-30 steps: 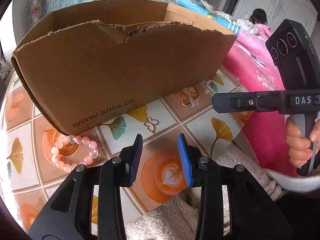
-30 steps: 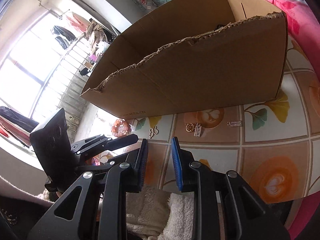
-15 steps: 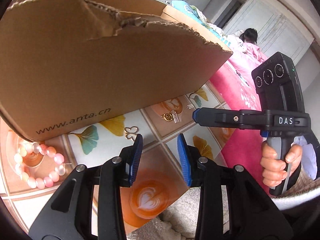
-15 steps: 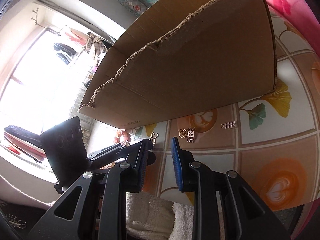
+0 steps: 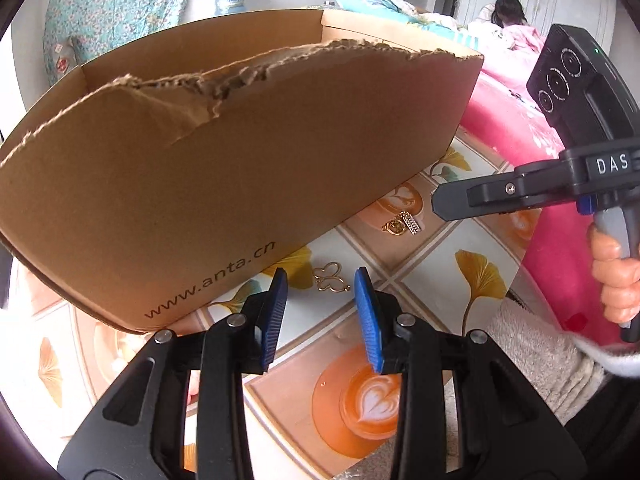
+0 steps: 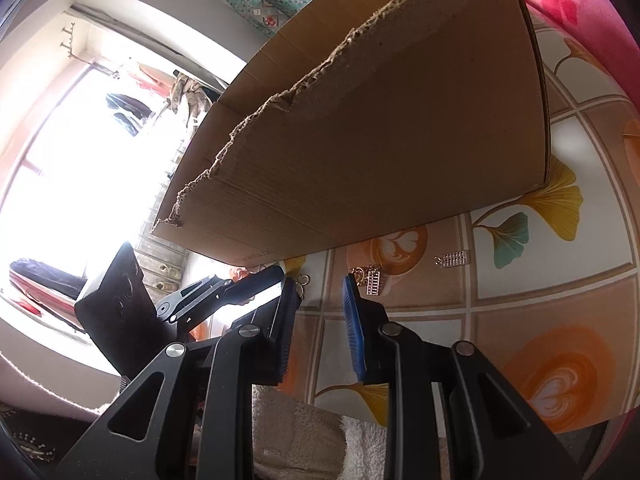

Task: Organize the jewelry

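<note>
Flat on the tiled surface [image 5: 448, 264], the thin gold charm [image 5: 331, 277] could slip from either part-open, empty gripper, left [image 5: 320, 312] or right [image 6: 320, 320], or skid under the box [image 5: 240, 152].

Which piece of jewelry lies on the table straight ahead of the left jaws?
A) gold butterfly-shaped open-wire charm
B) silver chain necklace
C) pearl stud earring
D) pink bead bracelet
A: in the left wrist view the gold butterfly-shaped open-wire charm lies on the patterned tabletop just past the open, empty jaws of the left gripper.
</note>
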